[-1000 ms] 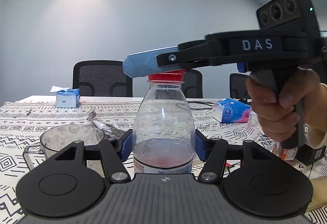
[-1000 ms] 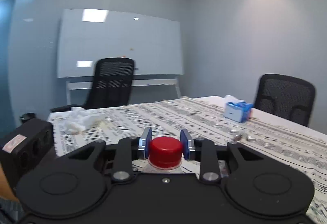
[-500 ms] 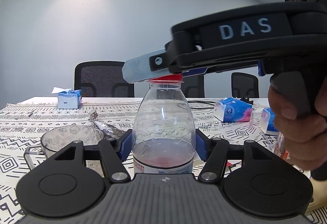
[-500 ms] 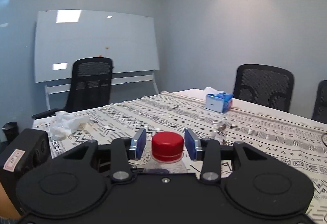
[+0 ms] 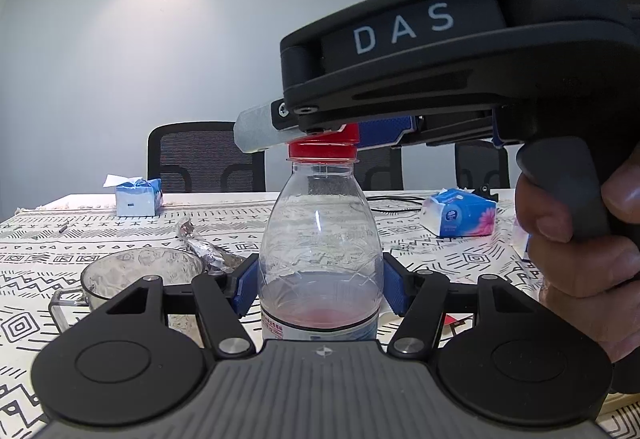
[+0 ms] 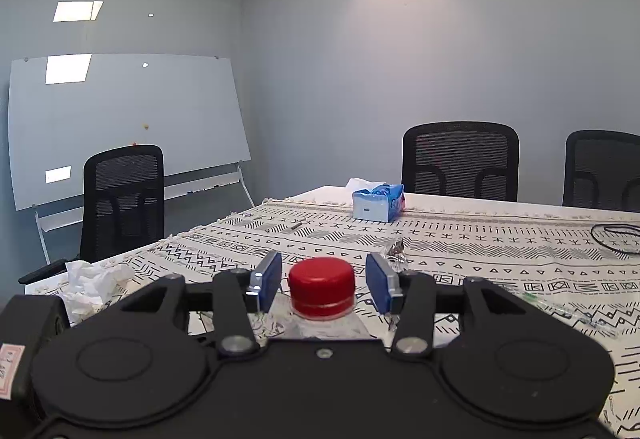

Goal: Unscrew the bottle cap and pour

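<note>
A clear plastic bottle (image 5: pixel 320 239) with a little pink liquid at the bottom stands upright on the patterned tablecloth. My left gripper (image 5: pixel 320 287) is shut on the bottle's body. Its red cap (image 5: pixel 323 149) is on the neck. My right gripper (image 6: pixel 322 281) is open around the red cap (image 6: pixel 322 293), with a gap on both sides between the blue pads (image 6: pixel 270 279) and the cap. In the left wrist view the right gripper (image 5: pixel 304 133) reaches in from the right at cap height. A clear glass mug (image 5: pixel 136 279) stands left of the bottle.
A crumpled foil wrapper (image 5: pixel 204 245) lies behind the mug. A blue tissue box (image 5: pixel 138 197) and a tissue pack (image 5: pixel 460 213) sit farther back. Crumpled white paper (image 6: pixel 92 285) lies at the table's left edge. A black cable (image 6: pixel 616 237) lies at right. Black chairs surround the table.
My right gripper has opened off the red cap and swung round the bottle, closer to the left wrist camera. The left gripper and bottle have stayed still.
</note>
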